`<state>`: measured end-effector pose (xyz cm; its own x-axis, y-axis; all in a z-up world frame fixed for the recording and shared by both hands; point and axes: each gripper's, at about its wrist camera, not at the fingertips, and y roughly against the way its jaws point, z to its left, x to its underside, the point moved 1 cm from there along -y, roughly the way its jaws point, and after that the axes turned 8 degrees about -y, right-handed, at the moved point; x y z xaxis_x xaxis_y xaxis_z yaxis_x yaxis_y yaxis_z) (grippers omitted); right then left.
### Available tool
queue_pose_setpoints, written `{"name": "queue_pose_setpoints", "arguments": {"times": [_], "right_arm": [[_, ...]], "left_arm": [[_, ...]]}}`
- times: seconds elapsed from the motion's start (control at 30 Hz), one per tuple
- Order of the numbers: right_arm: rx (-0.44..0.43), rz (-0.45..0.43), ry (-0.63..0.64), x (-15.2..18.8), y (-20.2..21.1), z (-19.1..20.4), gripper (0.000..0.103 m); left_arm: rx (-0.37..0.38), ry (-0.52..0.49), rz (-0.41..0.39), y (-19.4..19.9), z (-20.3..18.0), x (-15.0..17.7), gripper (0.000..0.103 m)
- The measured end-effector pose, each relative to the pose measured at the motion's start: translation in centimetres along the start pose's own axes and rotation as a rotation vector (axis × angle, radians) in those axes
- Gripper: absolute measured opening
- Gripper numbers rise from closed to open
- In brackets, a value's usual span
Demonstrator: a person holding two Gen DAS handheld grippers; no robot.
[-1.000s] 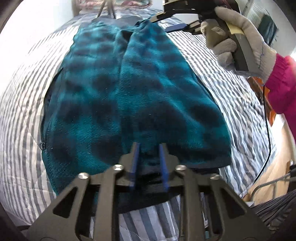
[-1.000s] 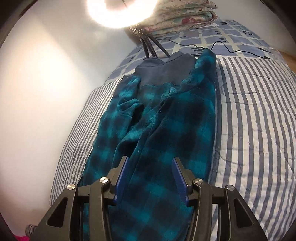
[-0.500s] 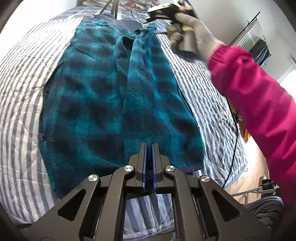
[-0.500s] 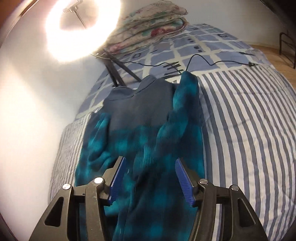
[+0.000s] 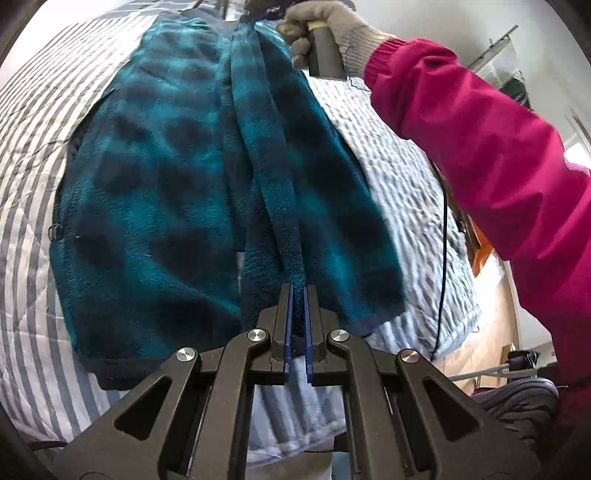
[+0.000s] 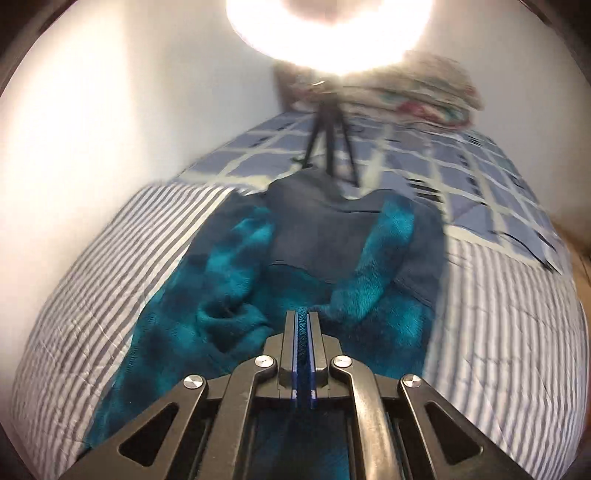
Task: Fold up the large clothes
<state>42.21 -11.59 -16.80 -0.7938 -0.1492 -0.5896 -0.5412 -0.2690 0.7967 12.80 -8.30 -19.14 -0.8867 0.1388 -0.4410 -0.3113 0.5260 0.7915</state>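
Left gripper (image 5: 297, 325): jaws pressed together on the hem end of a raised fold of the teal plaid fleece garment (image 5: 155, 206). Right gripper (image 6: 303, 354): pinching the same fold near the dark collar. Garment lies lengthwise on the striped bedspread (image 5: 26, 155), long axis from hem to collar, collar toward the tripod (image 6: 328, 147). Step judged: lengthwise fold in hand; next, both ends carried sideways together, kept taut.

striped bedspread (image 5: 399, 184) | ring light (image 6: 328, 33) on tripod (image 6: 328, 140) | folded floral quilts (image 6: 417, 92) | black cable (image 5: 445, 229)
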Motion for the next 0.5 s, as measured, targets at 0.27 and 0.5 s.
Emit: {"name": "queue_pose_setpoints", "arguments": {"times": [0.27, 0.5], "right_arm": [[0.004, 0.085, -0.102, 0.3, -4.2, -2.6, 0.019], [-0.137, -0.005, -0.283, 4.4, 7.6, -8.5, 0.035]], "left_arm": [[0.006, 0.031, -0.014, 0.3, 0.6, -0.2, 0.002], [0.018, 0.05, -0.024, 1.0, 1.3, 0.2, 0.003]]}}
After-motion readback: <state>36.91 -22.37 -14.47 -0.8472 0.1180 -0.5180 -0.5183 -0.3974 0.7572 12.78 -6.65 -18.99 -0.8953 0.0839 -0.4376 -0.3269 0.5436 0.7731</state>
